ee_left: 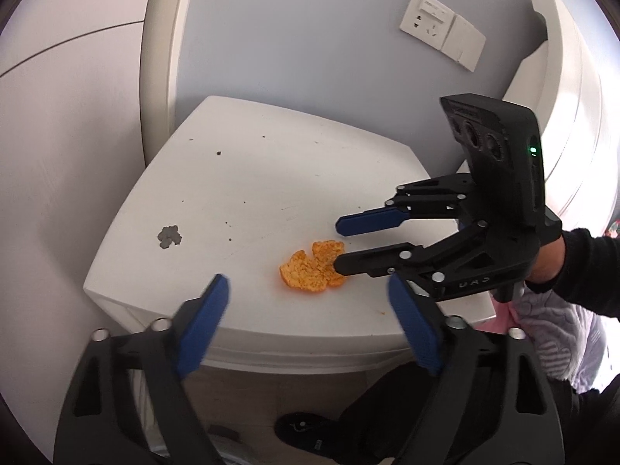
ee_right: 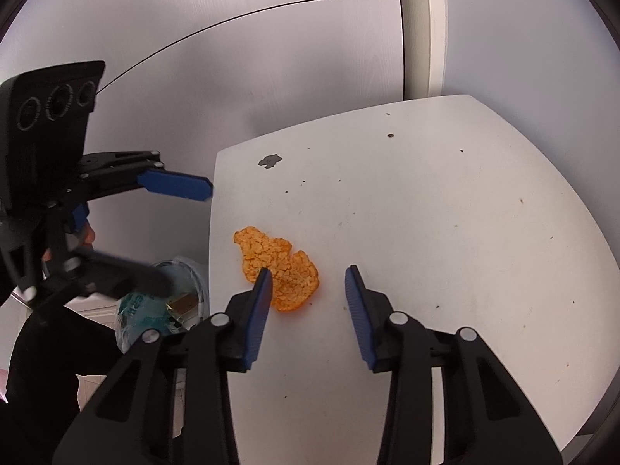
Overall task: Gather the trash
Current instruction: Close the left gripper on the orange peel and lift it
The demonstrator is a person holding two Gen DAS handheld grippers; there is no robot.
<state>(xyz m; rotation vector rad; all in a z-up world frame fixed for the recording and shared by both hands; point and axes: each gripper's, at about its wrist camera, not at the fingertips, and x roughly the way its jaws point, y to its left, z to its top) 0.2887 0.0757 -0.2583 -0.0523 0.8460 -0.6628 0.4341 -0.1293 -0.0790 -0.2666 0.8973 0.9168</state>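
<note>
While both tools hover over the white table [ee_right: 445,213], the orange peel [ee_right: 277,267] lies flat near its edge. The right gripper [ee_right: 308,290] stands spread, one pad beside the peel, nothing pinched. The left gripper [ee_left: 306,302] is spread and empty. A lined bin [ee_right: 166,302] sits below.

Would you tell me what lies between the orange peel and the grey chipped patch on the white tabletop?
Only bare tabletop with dark specks lies between orange peel and grey patch, in both wrist views.

Rough orange peel [ee_right: 277,267], matt tabletop [ee_right: 426,213]
</note>
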